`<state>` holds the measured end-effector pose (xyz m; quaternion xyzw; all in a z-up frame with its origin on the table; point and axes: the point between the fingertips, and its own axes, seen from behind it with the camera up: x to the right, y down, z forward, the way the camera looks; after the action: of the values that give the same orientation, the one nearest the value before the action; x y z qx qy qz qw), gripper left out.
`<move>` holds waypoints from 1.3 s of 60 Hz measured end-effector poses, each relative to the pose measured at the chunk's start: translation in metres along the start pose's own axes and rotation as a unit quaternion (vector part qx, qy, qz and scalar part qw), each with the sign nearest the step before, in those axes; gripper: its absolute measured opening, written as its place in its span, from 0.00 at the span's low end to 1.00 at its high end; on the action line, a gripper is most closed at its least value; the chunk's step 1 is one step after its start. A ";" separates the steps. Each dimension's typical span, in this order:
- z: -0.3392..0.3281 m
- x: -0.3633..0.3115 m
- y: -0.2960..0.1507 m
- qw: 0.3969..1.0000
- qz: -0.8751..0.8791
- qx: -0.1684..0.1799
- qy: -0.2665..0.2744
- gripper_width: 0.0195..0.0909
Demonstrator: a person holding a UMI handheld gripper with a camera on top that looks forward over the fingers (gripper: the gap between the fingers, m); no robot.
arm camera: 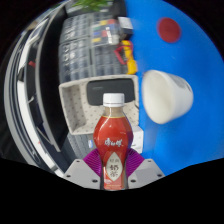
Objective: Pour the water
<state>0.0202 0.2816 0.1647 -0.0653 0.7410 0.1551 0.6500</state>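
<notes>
Item: bottle point(112, 140), red label, white cap, clamped between my gripper point(113, 172) pads at the lower body. I judge it rigid, heavy, slippery. White cup point(166, 96) ahead-right.

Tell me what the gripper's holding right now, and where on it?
The gripper holds the red bottle, upright, both fingers pressed against its lower body at the label; the white cap is free.

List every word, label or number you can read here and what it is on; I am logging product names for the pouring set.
Bottle between the gripper fingers: red label with white characters, too blurred to read.
White cup on the blue surface: no text visible.
Items beyond the bottle: print too small to read.
</notes>
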 end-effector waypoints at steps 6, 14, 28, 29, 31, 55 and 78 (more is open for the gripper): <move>-0.008 -0.032 -0.009 0.993 -0.118 0.000 0.002 0.11; -0.020 -0.068 -0.035 0.950 -0.312 0.008 0.021 0.11; -0.049 -0.095 -0.136 0.783 -0.606 0.094 0.107 0.11; -0.052 -0.095 -0.144 0.769 -0.621 0.100 0.115 0.11; -0.057 -0.093 -0.159 0.741 -0.650 0.108 0.128 0.11; -0.080 -0.004 -0.285 0.663 -0.710 0.119 0.205 0.11; -0.076 0.035 -0.303 0.664 -0.709 0.139 0.192 0.17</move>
<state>0.0336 -0.0243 0.0942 -0.5078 0.5926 -0.4733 0.4087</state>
